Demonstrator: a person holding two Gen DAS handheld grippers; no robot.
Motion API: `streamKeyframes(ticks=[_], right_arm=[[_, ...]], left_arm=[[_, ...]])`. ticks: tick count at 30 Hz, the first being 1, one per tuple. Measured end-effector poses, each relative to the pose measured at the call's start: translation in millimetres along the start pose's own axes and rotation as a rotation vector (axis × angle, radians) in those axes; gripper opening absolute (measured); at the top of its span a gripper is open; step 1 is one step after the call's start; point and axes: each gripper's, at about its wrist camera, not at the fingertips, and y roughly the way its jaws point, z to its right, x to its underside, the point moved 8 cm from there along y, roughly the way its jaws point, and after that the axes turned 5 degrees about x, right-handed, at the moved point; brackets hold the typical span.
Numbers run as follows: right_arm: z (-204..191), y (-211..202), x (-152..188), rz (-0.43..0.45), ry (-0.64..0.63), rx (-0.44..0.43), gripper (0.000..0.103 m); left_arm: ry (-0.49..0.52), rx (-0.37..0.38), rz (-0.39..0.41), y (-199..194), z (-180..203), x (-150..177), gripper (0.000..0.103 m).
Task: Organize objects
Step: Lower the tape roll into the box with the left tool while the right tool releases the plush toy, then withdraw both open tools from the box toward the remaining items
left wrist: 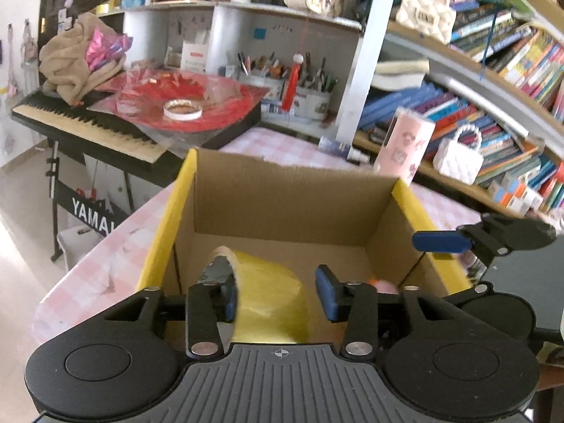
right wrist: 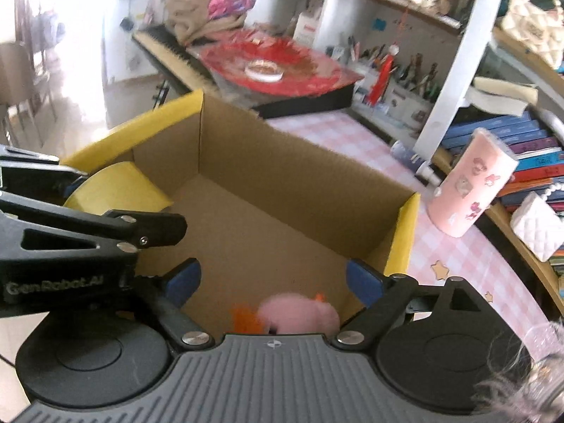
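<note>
One yellow tape roll [left wrist: 271, 292] stands on edge in box [left wrist: 282, 194].

A roll of yellow tape [left wrist: 271, 296] stood on its edge inside the open cardboard box [left wrist: 282, 197], low in the left-wrist frame and against the box's left side, its dark core turned toward the left wall. The box, brown inside with yellow outer faces, sat with its flaps up on the pink-checked worktop [right wrist: 469, 257], filling the middle of both frames. A pink plush toy [right wrist: 299, 313] with orange bits lay on the box floor at the bottom centre of the right-wrist frame, well apart from the tape.
</note>
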Motion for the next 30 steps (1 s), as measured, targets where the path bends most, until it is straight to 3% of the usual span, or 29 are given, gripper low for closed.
streamKeyframes(ticks=[3, 5, 9, 14, 20, 26, 30], right_arm=[[1.8, -21.1, -6.1, 0.059, 0.023, 0.032, 0.093], [3.0, -37.7, -8.4, 0.094, 0.055, 0.049, 0.095], [5.3, -64.8, -7.8, 0.144, 0.124, 0.099, 0.099], [6.1, -84.4, 3.8, 0.151, 0.195, 0.174, 0.099], [4.3, -106.9, 23.9, 0.148, 0.276, 0.243, 0.099], [-1.5, -135.3, 49.7, 0.152, 0.355, 0.304, 0.1], [-9.2, -150.8, 76.4, 0.133, 0.4, 0.356, 0.101]], left_arm=[[-0.01, 0.007, 0.056, -20.1, -0.1, -6.2, 0.069], [-0.028, 0.018, 0.071, -31.5, -1.1, -6.8, 0.071], [0.017, 0.018, 0.177, -60.5, 2.9, -8.2, 0.09], [0.142, 0.034, 0.219, -77.4, 14.1, -6.4, 0.092], [0.101, 0.041, 0.21, -95.9, 9.9, 10.0, 0.092], [0.075, -0.054, 0.189, -116.5, -7.5, 39.3, 0.096], [0.063, -0.091, 0.123, -121.9, -17.9, 69.4, 0.096]])
